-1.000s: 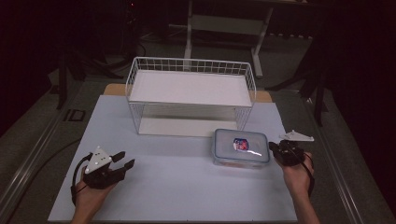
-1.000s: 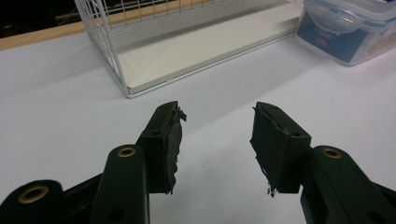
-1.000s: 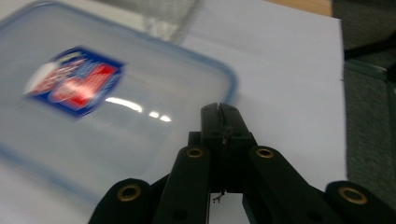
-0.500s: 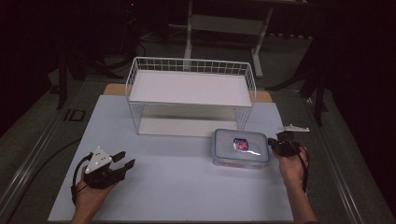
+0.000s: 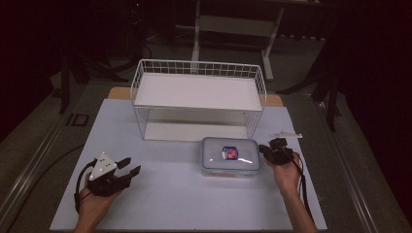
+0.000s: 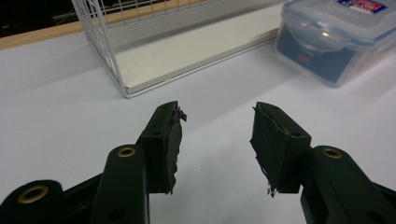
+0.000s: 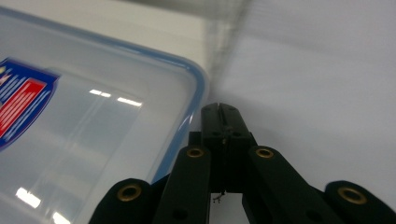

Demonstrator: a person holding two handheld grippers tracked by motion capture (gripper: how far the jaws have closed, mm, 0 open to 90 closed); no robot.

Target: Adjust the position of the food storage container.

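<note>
Up close, right gripper view blurred at top, wire basket (image 5: 198, 92) smeared there. Right tongs (image 7: 219, 112) pressed together, empty, at corner of lidded plastic container (image 5: 230, 156); touching or not, cannot tell. Container on bench (image 5: 165, 194), just before basket, label print unreadable. Left tongs (image 6: 215, 126) spread, empty, well apart.

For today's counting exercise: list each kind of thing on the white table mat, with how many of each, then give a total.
Wire rack: 1
Lidded plastic box: 1
Hand-held gripper: 2, left and right
Total: 4
</note>
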